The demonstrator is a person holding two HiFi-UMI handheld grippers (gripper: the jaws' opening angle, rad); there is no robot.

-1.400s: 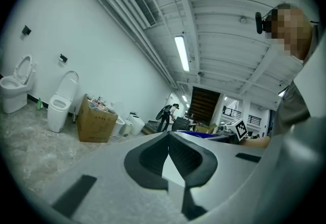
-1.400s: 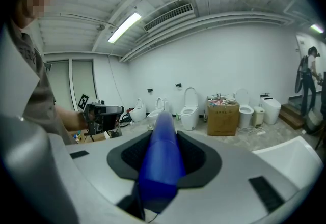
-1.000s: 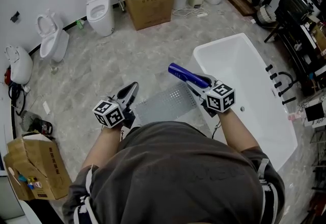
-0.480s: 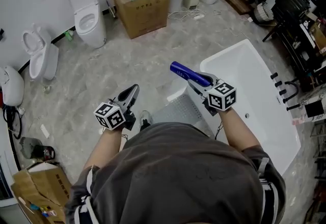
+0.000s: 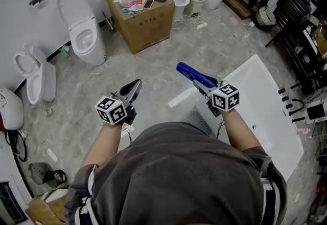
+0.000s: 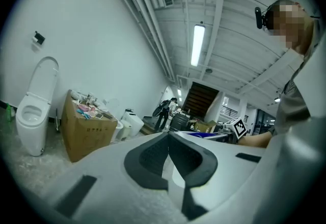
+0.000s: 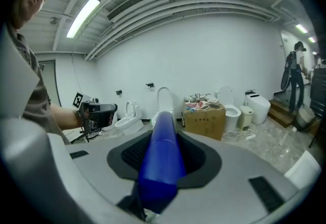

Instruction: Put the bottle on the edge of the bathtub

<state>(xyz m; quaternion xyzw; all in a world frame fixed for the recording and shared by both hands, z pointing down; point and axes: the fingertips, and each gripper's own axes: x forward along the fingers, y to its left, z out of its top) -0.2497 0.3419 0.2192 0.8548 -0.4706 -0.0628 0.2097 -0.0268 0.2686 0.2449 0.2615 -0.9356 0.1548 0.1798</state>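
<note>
The right hand-held gripper (image 5: 201,81) pinches a blue bottle (image 5: 187,72) between its jaws. The bottle lies lengthwise along the pads, and its far end sticks out past the jaw tips, pointing away from the person. In the right gripper view it fills the gap between the dark pads, which press on it from both sides. It is held in the air above the grey floor (image 5: 153,65), near the white tub (image 5: 265,97) but touching no part of it. The tub lies to the person's right, with the right forearm reaching out beside its near end.

The left hand-held gripper (image 6: 168,141) has its jaws pressed together with nothing between them. It hangs over the floor to the left, well apart from the right one and from the tub.

Farther off stands a box (image 5: 143,19) with small items on top. A toilet (image 5: 82,32) stands left of it by the wall, and another toilet (image 5: 37,74) farther left.
</note>
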